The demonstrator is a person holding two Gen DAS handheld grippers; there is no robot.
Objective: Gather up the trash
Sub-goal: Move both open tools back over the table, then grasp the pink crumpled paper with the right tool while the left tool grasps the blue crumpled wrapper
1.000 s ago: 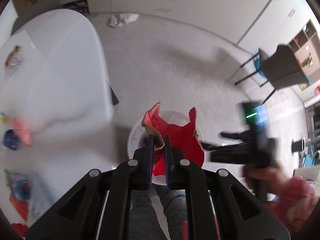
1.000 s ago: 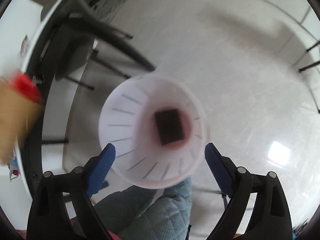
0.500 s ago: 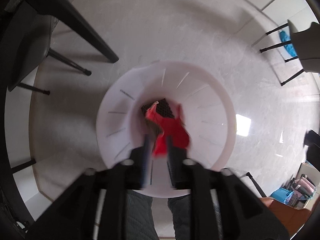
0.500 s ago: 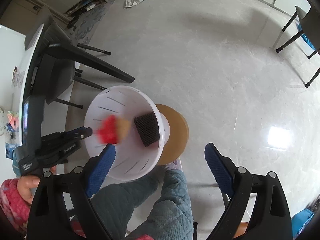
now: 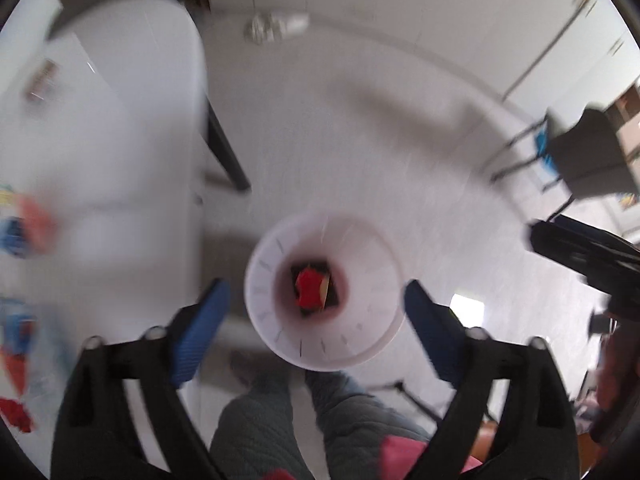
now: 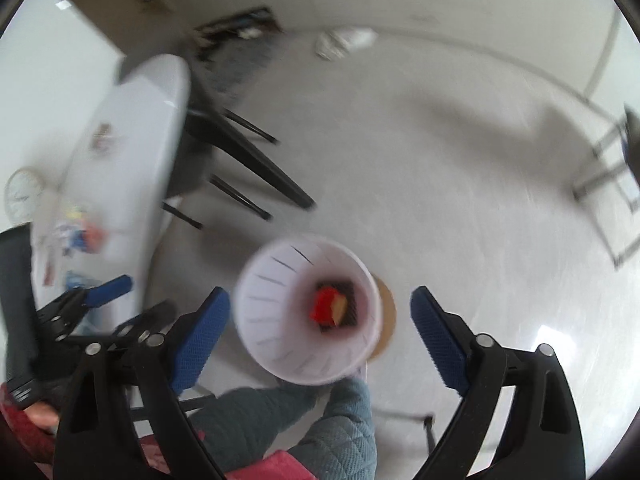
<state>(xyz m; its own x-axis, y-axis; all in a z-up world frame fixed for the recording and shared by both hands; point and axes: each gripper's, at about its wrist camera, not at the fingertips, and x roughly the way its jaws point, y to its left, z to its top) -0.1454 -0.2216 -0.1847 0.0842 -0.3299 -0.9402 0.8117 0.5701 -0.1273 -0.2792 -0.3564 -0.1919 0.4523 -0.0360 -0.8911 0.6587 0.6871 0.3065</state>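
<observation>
Both grippers are spread wide and hold nothing. Left gripper (image 5: 316, 320): its jaws have just been opening; between its blue pads (image 5: 198, 332) the left wrist view shows only the white bin (image 5: 372, 320) far below, with no contact. Right gripper (image 6: 320, 328): jaws have opened a little further too, blue pads (image 6: 438, 336) well apart, empty, framing the same bin from above.

Red wrapper scrap (image 5: 310, 290) is loose at the bottom of the bin, lying on a dark mesh piece (image 5: 334, 300). In the right wrist view the scrap shows a tan, cardboard-like edge on its right side. Bin is upright on the light floor (image 5: 360, 140), slotted walls visible, with a round brown disc (image 6: 386, 312) showing beside it on the right; whether the disc sits under the bin I cannot tell.

The person's legs in grey quilted trousers (image 6: 280, 420) are just near of the bin. White table (image 5: 120, 140) is on the left, its black leg (image 5: 224, 152) left of the bin and farther off. More litter on the tabletop: blurred red, blue and orange wrappers (image 5: 24, 224) at its left edge. A crumpled pale bag (image 5: 276, 26) lies on the floor by the far wall. Dark chair (image 5: 588, 160) is at far right.

Both views are motion-blurred, so fine detail is unreadable.
</observation>
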